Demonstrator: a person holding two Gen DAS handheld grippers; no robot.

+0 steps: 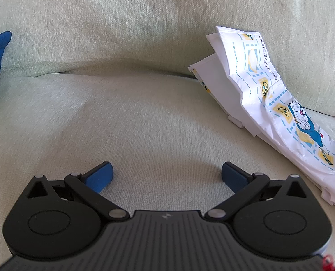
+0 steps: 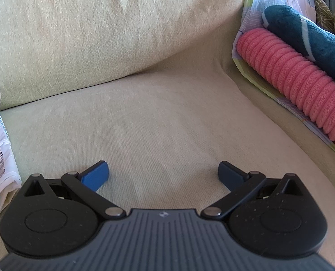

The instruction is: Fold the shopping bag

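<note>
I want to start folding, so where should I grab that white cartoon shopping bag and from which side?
Probably the shopping bag's upper corner, which stands propped against the back cushion. Bring the open left gripper in from the bag's left: that edge lifts clear of the seat, so a finger can slip behind it.

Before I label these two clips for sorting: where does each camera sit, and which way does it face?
Left wrist: on the left claw, looking along its open fingers at the sofa seat; shopping bag at right.
Right wrist: on the right claw, open, facing the seat; pink roll at right.
Shared: the seat and the bag, at the right view's left edge.
</note>
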